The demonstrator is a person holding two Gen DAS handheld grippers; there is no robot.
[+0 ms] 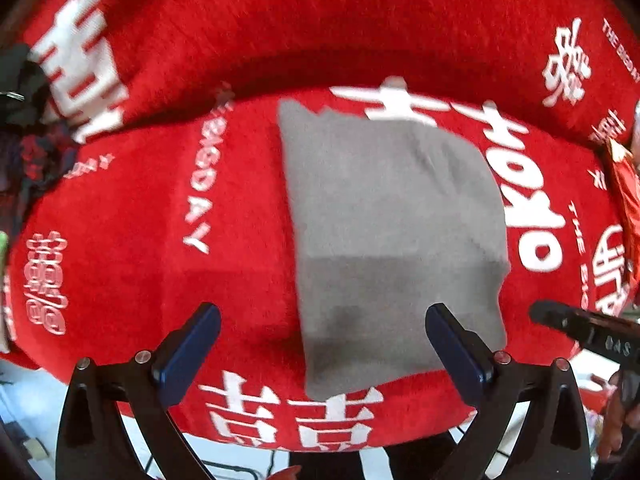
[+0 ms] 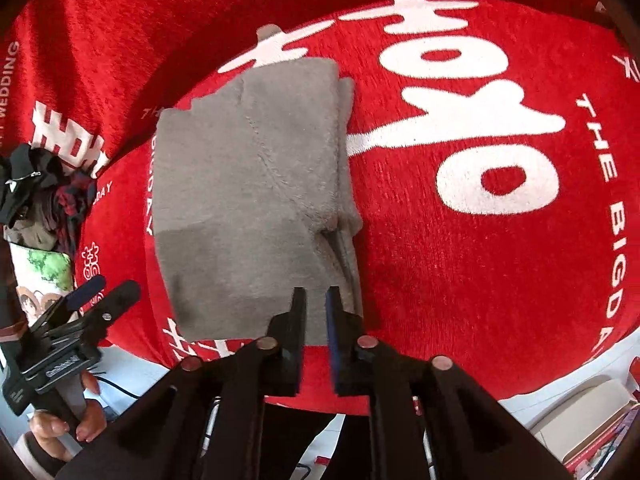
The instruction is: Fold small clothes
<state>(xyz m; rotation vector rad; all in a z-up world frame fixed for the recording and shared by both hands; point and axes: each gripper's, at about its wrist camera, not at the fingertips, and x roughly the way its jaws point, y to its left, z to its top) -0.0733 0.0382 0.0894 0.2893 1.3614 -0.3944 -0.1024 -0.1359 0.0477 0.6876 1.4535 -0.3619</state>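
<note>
A grey fleece garment (image 1: 394, 232) lies folded into a rough rectangle on a red blanket with white lettering (image 1: 132, 220). My left gripper (image 1: 320, 312) is open, its fingers wide apart above the garment's near edge, holding nothing. In the right wrist view the same garment (image 2: 252, 196) lies ahead, with folded layers stacked at its right side. My right gripper (image 2: 316, 296) has its jaws nearly together at the garment's near right corner, with a narrow gap; I cannot tell if cloth is pinched. The left gripper (image 2: 104, 286) shows at the left, open.
A pile of dark and plaid clothes (image 2: 48, 192) lies at the blanket's left edge, next to a printed pouch (image 2: 40, 280). The right gripper's finger (image 1: 560, 316) shows at right in the left wrist view. White floor and boxes (image 2: 580, 420) lie beyond the blanket's near edge.
</note>
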